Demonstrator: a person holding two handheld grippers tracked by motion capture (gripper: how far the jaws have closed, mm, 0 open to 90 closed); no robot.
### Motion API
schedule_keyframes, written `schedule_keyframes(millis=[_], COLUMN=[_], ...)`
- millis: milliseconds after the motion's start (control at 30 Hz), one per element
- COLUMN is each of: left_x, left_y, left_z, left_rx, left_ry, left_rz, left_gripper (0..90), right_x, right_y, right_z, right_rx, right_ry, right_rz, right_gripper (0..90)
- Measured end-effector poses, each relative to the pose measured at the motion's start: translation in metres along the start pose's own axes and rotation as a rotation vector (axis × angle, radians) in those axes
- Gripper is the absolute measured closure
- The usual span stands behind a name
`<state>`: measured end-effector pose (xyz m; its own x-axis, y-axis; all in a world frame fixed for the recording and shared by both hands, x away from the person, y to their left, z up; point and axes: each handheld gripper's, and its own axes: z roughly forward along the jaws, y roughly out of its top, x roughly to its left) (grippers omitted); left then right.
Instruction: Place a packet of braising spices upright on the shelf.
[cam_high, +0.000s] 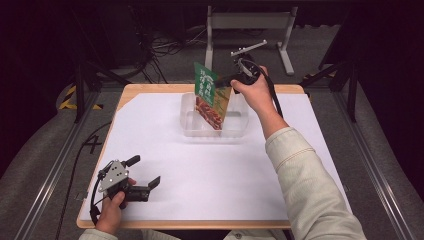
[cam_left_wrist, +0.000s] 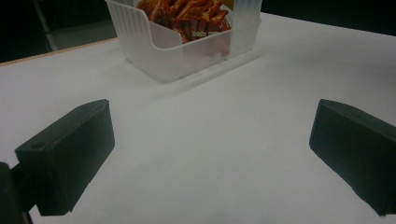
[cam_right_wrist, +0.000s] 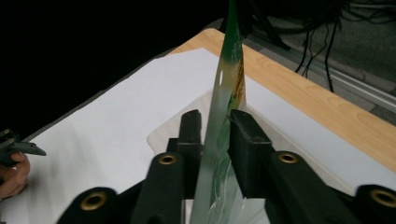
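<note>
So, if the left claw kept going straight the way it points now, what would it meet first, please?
Probably the clear plastic bin holding the snack bag. The open left claw looks across bare white table cover toward it, slightly left of centre, so it might only graze its near wall.

Two tongs are in play — the left tongs (cam_high: 145, 172) low over the near corner of the bench (cam_high: 165, 90), the right tongs (cam_high: 226, 79) up at the far side. There is one snack packet (cam_high: 210, 95), green-topped with a reddish picture, and one clear plastic tub (cam_high: 187, 107) beneath it. One white sheet (cam_high: 200, 170) covers the bench — a single wooden bench. Two hands, the left hand (cam_high: 111, 210) and the right hand (cam_high: 252, 90), each carry one set.
</note>
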<state>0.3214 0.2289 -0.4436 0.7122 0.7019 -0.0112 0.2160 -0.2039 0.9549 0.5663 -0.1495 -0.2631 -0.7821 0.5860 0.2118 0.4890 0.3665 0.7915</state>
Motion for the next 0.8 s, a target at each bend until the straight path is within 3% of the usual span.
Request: schedule_keyframes(millis=[200,533,767,800], left_x=[0.0,0.0,-0.001,-0.001], left_y=[0.0,0.0,0.001,0.001], left_z=[0.0,0.001,0.003,0.004], left_rx=[0.001,0.005,0.004,0.004], left_ry=[-0.001,0.0,-0.005,-0.006], left_rz=[-0.002,-0.001,0.002,0.003], left_gripper=[0.8,0.8,0.8,0.8], right_x=[0.002,0.011,0.017,0.02], right_y=[0.001,0.002,-0.006,-0.01], right_z=[-0.005,-0.022,-0.041,-0.051], right_rx=[-0.048,-0.114,-0.164,-0.183], right_ry=[0.012,0.063,0.068,0.067], right_rz=[0.001,-0.019,-0.036,-0.05], right_gripper=[61.1,58.9,56.8,56.5])
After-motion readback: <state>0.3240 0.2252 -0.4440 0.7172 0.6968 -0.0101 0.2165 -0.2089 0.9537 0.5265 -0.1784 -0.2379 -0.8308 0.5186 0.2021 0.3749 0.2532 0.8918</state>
